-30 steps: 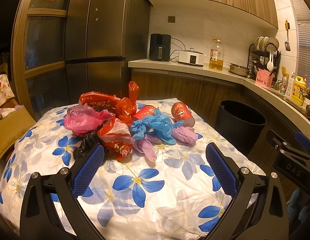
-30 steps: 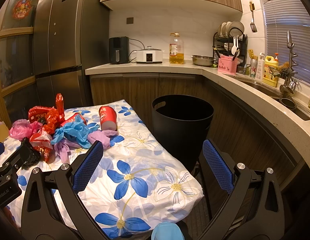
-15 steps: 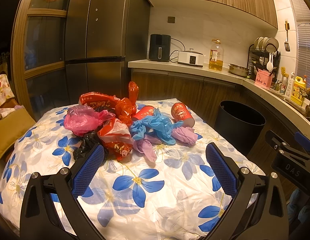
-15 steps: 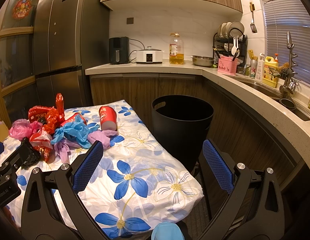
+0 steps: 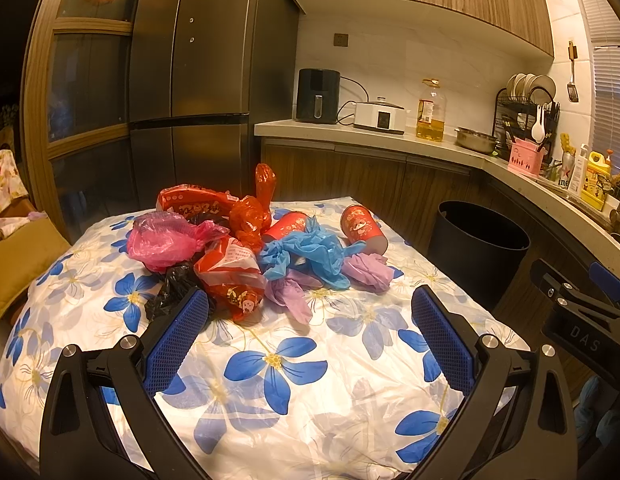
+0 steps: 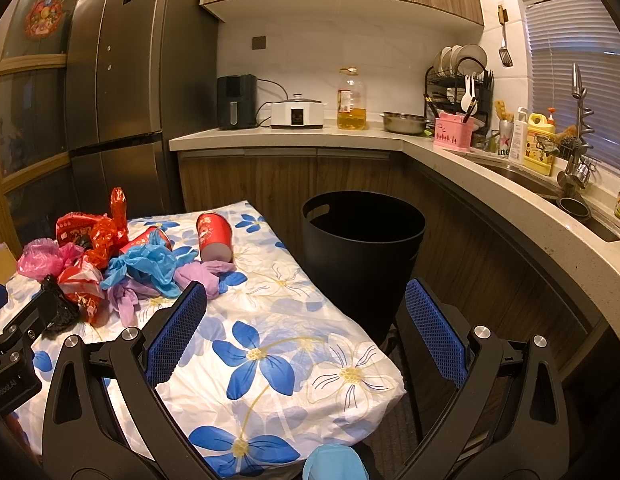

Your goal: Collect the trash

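A heap of trash lies on the flowered tablecloth (image 5: 294, 360): a pink bag (image 5: 166, 240), red bags (image 5: 230, 276), a black bag (image 5: 170, 292), blue gloves (image 5: 310, 256), purple gloves (image 5: 369, 272) and a red paper cup (image 5: 361, 226) on its side. The heap also shows in the right wrist view, with the cup (image 6: 214, 236) nearest the bin. A black trash bin (image 6: 361, 256) stands on the floor right of the table. My left gripper (image 5: 306, 332) is open and empty, just short of the heap. My right gripper (image 6: 306, 332) is open and empty over the table's right corner.
A kitchen counter (image 6: 489, 184) curves behind and right of the bin, carrying an air fryer (image 5: 317, 96), an oil bottle (image 6: 351, 100) and a dish rack (image 6: 461, 80). A tall fridge (image 5: 198, 80) stands behind the table. A yellow cushion (image 5: 18, 260) lies left.
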The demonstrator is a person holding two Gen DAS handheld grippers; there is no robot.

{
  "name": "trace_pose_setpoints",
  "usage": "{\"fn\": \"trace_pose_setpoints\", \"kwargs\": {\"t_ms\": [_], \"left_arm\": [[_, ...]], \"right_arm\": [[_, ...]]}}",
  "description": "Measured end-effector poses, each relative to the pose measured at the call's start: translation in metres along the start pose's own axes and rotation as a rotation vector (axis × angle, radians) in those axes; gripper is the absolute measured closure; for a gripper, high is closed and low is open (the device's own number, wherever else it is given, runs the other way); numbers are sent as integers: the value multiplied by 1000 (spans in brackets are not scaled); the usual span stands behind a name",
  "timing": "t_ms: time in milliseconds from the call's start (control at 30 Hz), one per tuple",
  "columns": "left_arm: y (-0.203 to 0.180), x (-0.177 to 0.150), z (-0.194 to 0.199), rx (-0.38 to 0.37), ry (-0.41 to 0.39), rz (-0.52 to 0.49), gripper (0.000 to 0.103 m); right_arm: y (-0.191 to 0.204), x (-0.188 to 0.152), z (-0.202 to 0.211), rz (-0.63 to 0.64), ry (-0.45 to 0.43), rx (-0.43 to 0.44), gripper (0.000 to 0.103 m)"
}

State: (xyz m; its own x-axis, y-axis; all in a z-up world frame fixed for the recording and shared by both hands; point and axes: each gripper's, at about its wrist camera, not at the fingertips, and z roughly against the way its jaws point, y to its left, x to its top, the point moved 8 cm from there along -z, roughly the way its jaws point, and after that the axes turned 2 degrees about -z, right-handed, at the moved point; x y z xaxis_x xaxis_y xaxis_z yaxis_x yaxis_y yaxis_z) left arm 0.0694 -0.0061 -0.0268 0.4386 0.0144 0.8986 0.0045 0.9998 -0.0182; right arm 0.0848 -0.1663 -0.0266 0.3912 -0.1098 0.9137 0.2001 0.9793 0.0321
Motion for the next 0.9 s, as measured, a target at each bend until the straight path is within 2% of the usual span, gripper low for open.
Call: {"fn": "trace_pose_setpoints", "kwargs": {"t_ms": [900], "left_arm": [[-4, 1, 2, -1, -1, 0, 5]], "right_arm": [[-2, 0, -2, -1, -3, -1, 5]]}}
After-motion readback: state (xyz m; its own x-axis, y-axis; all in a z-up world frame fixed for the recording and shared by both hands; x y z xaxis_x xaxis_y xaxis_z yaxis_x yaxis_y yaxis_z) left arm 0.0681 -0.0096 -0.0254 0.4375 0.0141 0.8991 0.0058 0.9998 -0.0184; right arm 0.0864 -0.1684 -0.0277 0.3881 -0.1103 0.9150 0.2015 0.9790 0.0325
